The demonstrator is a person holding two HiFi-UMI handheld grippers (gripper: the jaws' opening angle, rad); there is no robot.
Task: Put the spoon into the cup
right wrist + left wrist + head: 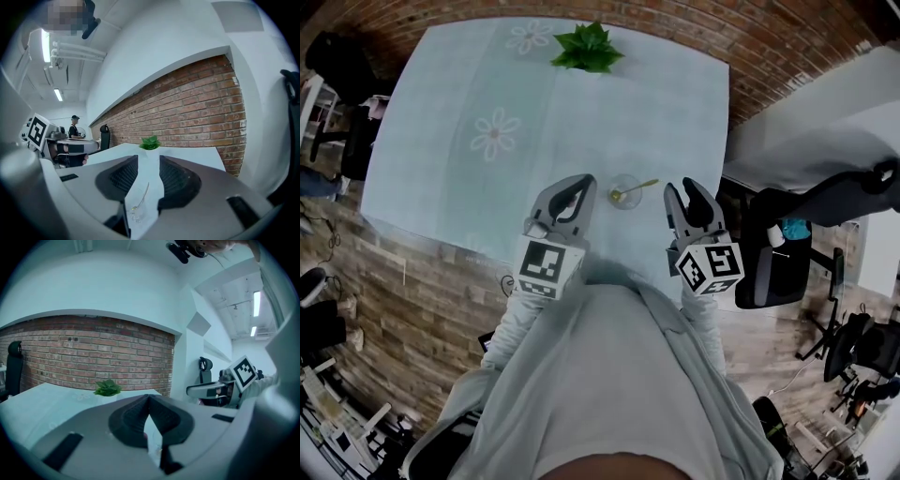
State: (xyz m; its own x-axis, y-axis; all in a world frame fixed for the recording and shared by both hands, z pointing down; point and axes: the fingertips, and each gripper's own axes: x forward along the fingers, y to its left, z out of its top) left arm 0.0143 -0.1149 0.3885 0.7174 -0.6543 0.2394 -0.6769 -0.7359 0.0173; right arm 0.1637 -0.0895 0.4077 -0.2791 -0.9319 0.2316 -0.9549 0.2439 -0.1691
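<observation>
A clear glass cup (pixel 625 193) stands near the front edge of the table, and a gold spoon (pixel 636 189) rests in it with its handle leaning out to the right. My left gripper (pixel 585 182) hovers just left of the cup with its tips touching and nothing in it. To the right of the cup my right gripper (pixel 683 191) is open and empty. In the right gripper view the cup (pixel 132 212) and spoon (pixel 142 196) show low between the parted jaws of the right gripper (pixel 149 160). The left gripper (pixel 149 398) shows its jaws meeting at the tip.
A pale blue flowered cloth (pixel 487 178) covers the table. A small green plant (pixel 588 49) sits at the far edge, in front of a brick wall (pixel 197 112). A black office chair (pixel 783 258) stands to the right of the table, and a person (pixel 74 127) is far off.
</observation>
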